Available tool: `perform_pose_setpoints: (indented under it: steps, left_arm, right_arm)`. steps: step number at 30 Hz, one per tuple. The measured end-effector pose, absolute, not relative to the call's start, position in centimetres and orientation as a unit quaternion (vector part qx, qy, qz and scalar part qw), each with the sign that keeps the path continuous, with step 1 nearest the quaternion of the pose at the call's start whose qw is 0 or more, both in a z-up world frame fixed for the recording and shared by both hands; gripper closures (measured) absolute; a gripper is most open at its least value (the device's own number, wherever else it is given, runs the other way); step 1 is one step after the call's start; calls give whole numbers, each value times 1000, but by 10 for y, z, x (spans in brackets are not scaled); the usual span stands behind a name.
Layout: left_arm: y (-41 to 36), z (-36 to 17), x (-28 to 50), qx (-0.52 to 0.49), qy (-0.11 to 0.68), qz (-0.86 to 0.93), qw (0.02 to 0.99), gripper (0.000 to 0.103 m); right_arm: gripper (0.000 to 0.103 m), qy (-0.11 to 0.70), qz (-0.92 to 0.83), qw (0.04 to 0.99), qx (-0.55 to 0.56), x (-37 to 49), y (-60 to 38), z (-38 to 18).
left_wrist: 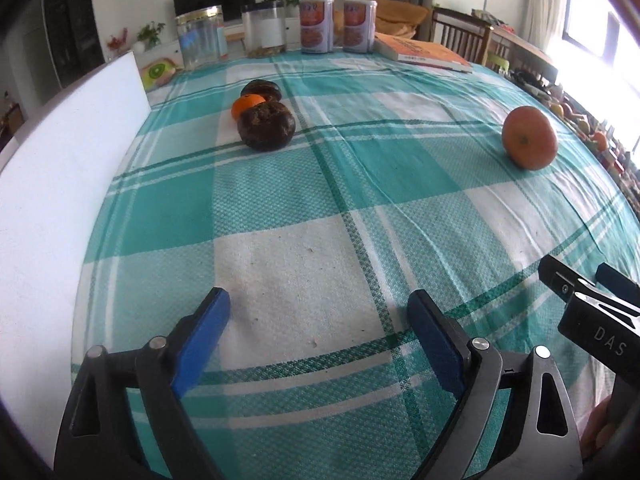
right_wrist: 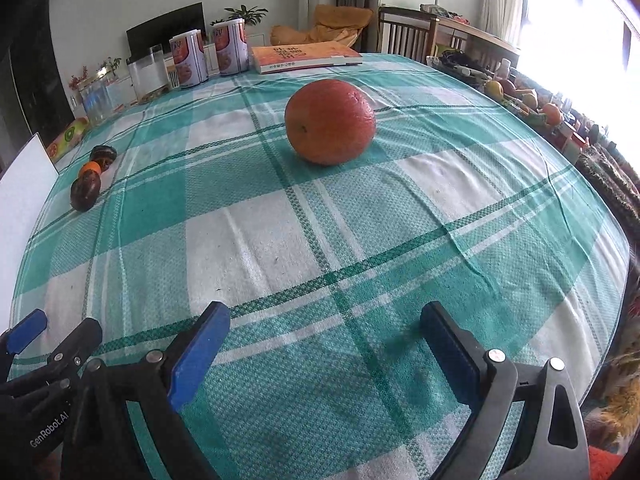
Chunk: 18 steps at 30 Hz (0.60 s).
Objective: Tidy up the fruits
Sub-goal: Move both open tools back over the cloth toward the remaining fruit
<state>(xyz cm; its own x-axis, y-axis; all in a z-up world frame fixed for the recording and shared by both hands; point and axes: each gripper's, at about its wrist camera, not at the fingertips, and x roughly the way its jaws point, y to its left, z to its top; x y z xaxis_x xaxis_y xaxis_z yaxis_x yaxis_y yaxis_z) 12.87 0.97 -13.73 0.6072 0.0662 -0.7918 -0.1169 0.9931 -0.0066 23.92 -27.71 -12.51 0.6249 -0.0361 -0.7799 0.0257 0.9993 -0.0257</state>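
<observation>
The left tongs [left_wrist: 320, 320] are seen released, with the blue pads [left_wrist: 202, 340] wide apart and nothing between them. They are held low over the checked cloth [left_wrist: 360, 200] that covers the counter. The right tongs [right_wrist: 326, 336] are released as well, and nothing is gripped by them. The two tools are held just beside each other at the near edge of the counter.

A big orange [right_wrist: 330, 121] is lying on the cloth straight ahead of the right tongs, well apart from them. In the left wrist view the same orange is found far to the right.

Three small fruits are grouped near the left side of the counter: a dark fruit [left_wrist: 266, 127] in front, a small orange [left_wrist: 246, 106] touching it behind, and a second dark fruit [left_wrist: 261, 89] at the back. A white board [left_wrist: 60, 168] is standing along the left edge, near this group.

At the far edge two cans [left_wrist: 316, 26], two clear jars [left_wrist: 202, 38] and a book [left_wrist: 424, 54] are placed.
</observation>
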Motion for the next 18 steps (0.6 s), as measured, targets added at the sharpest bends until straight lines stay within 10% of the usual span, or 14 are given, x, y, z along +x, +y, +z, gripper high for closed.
perform_pose_setpoints:
  steps: [18]
  left_arm:
    - [62,-102,212,-142,409,119,893,10]
  right_arm:
    - [1,431,-7,896,103,240,-309,-122]
